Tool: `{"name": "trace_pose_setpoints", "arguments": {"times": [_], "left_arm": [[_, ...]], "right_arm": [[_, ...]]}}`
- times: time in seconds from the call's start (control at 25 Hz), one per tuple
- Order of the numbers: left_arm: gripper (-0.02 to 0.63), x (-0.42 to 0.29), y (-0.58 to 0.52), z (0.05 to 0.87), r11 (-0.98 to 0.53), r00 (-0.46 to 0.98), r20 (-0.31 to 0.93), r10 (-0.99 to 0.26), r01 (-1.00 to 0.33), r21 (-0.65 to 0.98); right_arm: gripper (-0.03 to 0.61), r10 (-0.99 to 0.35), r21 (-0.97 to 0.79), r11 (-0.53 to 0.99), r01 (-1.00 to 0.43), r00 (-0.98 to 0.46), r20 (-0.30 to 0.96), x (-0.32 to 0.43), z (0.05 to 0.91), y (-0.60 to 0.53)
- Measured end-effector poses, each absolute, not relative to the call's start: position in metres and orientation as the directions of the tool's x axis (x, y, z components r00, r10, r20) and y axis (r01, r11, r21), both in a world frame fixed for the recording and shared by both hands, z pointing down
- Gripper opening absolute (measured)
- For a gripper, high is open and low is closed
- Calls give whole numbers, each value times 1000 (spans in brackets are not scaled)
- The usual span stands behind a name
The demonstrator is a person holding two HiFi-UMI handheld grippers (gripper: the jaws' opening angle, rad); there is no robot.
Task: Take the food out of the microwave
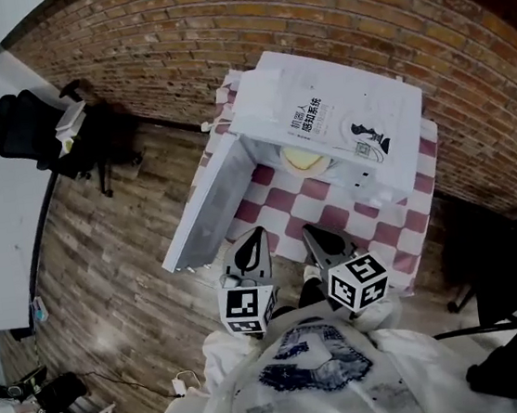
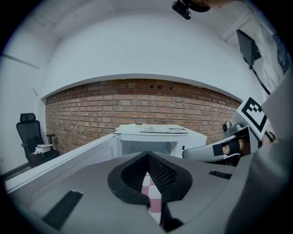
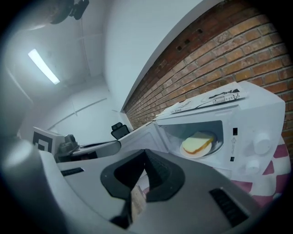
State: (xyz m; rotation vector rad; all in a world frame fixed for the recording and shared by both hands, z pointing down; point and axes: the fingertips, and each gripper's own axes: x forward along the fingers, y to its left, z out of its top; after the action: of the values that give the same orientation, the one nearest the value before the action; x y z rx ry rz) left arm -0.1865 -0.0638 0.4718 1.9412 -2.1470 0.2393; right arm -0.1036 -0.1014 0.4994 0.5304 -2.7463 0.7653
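Although the microwave (image 1: 327, 118) is standing with its door (image 1: 205, 212) already swung open, the slice of bread (image 3: 196, 143) is lying on its plate (image 3: 194, 155) inside the microwave, untouched. The left hand-held gripper (image 1: 258, 233) and the right hand-held gripper (image 1: 310, 232) are hovering before the microwave, jaws together and empty; reaching in and lifting out are remaining.

A: Light source?
B: Ceiling strip lamp (image 3: 43, 66), glaring; room evenly bright; microwave (image 1: 282, 95) top nearly washed out.
A: Defects?
B: Fisheye bowing of brick wall (image 2: 137, 103); black vignetted corners; nearest foreground soft, shadowed.
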Motion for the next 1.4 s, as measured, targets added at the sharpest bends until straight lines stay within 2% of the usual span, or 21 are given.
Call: {"name": "trace_pose_setpoints", "arguments": {"times": [0.64,1.12,1.4], "left_arm": [[8,-174,-128,476,-79,91,273,-958,-995,55],[8,-195,-171,482,-237,247,236,-940,-969,69],[8,-211,-188,486,-279,285,211,-935,-958,58]], "right_arm": [[14,-424,-452,701,-551,-833,356,-86,508,-149],[14,-563,-443,592,-673,-739,370,-99,507,-180],[14,-635,-422,542,-727,-683,361,-107,507,-193]]}}
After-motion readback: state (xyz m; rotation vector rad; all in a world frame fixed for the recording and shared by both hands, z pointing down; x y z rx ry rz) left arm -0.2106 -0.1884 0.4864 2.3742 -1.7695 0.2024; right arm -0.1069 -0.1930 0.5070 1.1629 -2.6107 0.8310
